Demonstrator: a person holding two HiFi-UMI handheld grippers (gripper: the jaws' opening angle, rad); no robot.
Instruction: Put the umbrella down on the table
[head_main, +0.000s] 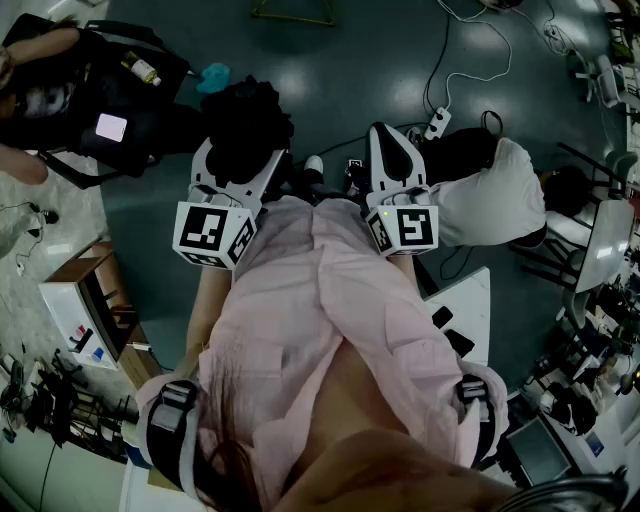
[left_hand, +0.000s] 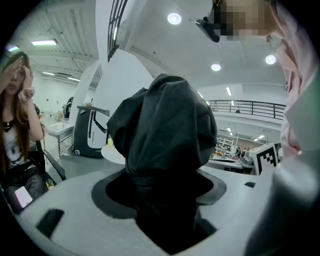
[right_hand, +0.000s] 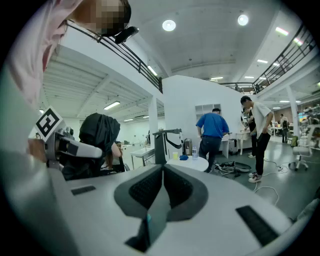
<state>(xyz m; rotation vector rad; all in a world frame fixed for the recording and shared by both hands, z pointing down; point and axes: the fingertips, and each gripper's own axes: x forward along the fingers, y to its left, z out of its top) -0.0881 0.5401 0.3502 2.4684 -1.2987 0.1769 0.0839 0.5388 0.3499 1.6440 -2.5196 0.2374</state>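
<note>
The black umbrella (head_main: 248, 118), folded into a bundle of fabric, sits between the jaws of my left gripper (head_main: 243, 152), which is shut on it and holds it up in front of me. In the left gripper view the umbrella (left_hand: 165, 125) fills the gap of the left gripper (left_hand: 160, 189) and hides most of the room ahead. My right gripper (head_main: 386, 135) is beside it on the right, shut, with nothing in its jaws. Its pads meet in the right gripper view (right_hand: 163, 172), where the umbrella (right_hand: 100, 131) shows at the left. A small round white table (right_hand: 194, 163) stands ahead.
A seated person (left_hand: 15, 130) with a phone is at the left, close by. Two people (right_hand: 212, 132) stand past the round table, which carries a cup and a bottle. Cables (head_main: 440, 85) run across the floor. A white tabletop (head_main: 470, 295) lies at my right.
</note>
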